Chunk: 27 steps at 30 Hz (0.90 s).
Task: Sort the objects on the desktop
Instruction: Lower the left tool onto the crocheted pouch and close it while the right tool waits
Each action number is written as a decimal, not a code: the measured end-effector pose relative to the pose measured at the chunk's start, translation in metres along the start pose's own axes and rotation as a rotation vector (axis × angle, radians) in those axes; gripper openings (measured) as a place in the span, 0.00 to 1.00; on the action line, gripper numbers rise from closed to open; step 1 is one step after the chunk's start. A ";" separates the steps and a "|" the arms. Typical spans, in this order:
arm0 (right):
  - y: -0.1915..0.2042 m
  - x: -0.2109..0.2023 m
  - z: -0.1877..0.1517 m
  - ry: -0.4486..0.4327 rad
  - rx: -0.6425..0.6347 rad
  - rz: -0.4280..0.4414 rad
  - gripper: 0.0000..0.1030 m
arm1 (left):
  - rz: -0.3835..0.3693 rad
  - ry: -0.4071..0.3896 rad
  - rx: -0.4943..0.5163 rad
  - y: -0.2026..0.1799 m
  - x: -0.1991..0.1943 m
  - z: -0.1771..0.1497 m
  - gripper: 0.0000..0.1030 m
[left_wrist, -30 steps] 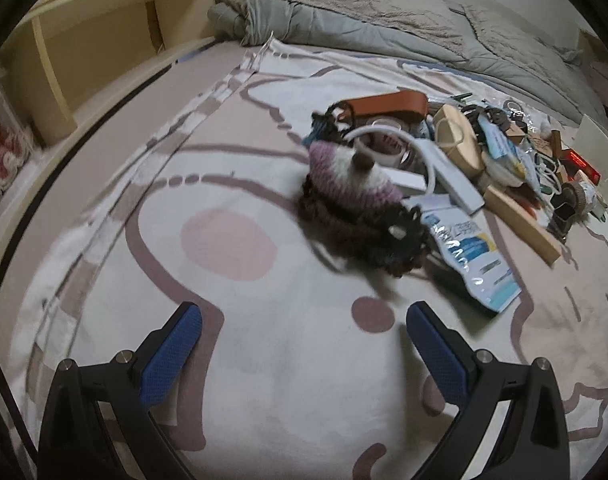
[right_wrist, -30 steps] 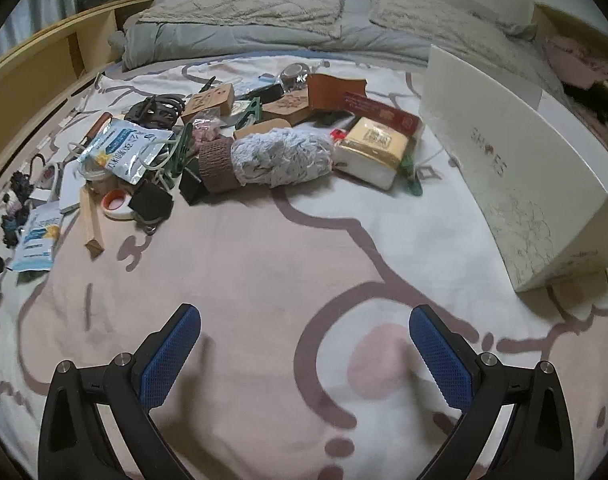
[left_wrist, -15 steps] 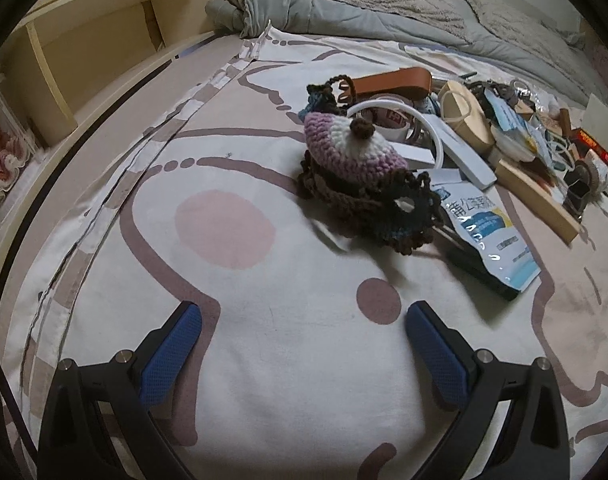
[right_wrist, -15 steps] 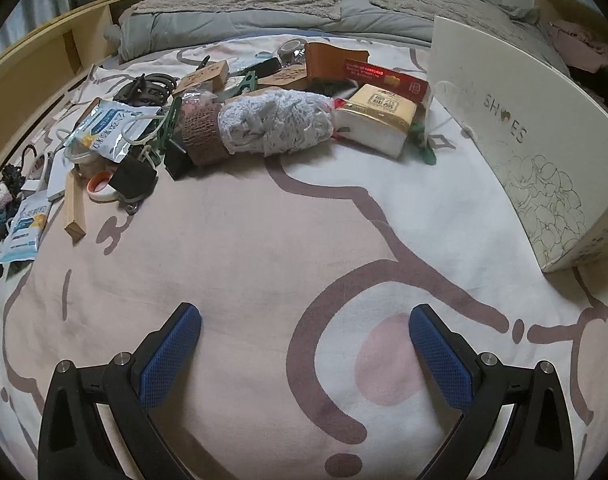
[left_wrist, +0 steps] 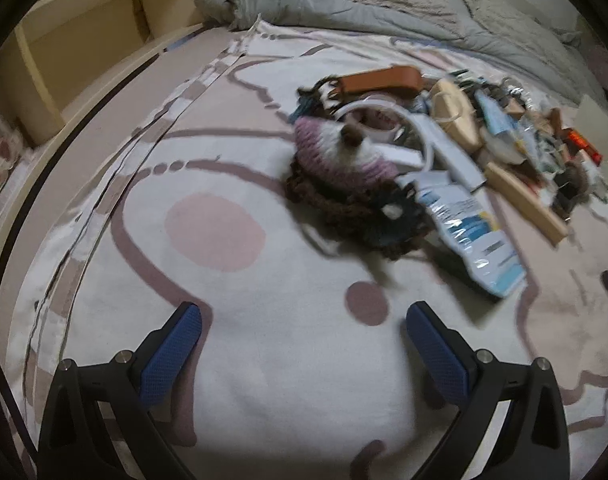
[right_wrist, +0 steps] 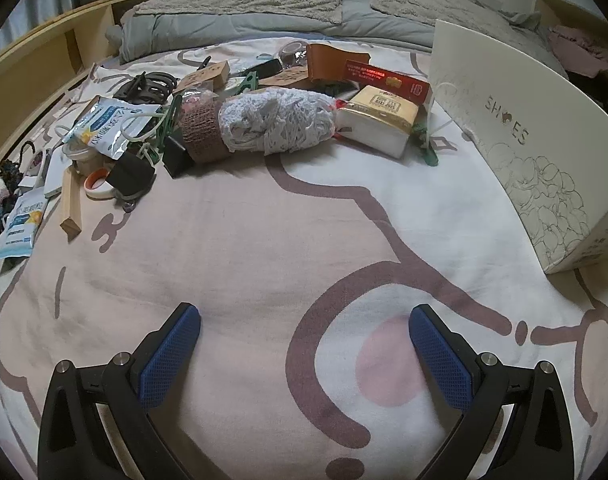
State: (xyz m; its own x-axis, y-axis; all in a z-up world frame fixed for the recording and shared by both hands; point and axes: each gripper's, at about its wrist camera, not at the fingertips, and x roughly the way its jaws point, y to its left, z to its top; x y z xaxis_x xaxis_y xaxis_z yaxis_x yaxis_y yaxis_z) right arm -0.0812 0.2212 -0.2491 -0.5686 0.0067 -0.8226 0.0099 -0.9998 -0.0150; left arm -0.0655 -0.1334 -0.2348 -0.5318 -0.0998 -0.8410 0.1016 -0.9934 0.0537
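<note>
We hold 2 grippers above a patterned bedspread (right_wrist: 264, 264); the left gripper (left_wrist: 304, 320) gapes wide and grips nothing, with a pink and white crocheted piece (left_wrist: 340, 152) lying ahead of it at the near edge of the clutter, blurred; the right gripper (right_wrist: 304, 320) is equally wide and bare, well short of a white net roll with a brown band (right_wrist: 264, 126); a white shoe box (right_wrist: 524, 132) stands to its right.
</note>
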 end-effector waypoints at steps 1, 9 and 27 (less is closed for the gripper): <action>0.001 0.000 0.000 -0.002 -0.004 -0.006 1.00 | -0.006 -0.009 -0.001 -0.001 -0.003 0.003 1.00; 0.000 0.001 0.000 -0.008 0.007 0.008 1.00 | -0.073 -0.099 -0.054 -0.004 -0.011 0.040 1.00; 0.000 0.000 0.000 0.003 0.010 0.012 1.00 | -0.138 -0.030 -0.184 0.007 0.024 0.053 0.53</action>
State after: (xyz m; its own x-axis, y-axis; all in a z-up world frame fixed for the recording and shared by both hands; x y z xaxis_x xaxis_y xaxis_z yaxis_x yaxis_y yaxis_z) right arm -0.0810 0.2214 -0.2491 -0.5661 -0.0056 -0.8243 0.0084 -1.0000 0.0010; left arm -0.1224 -0.1460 -0.2263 -0.5759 0.0317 -0.8169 0.1765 -0.9709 -0.1621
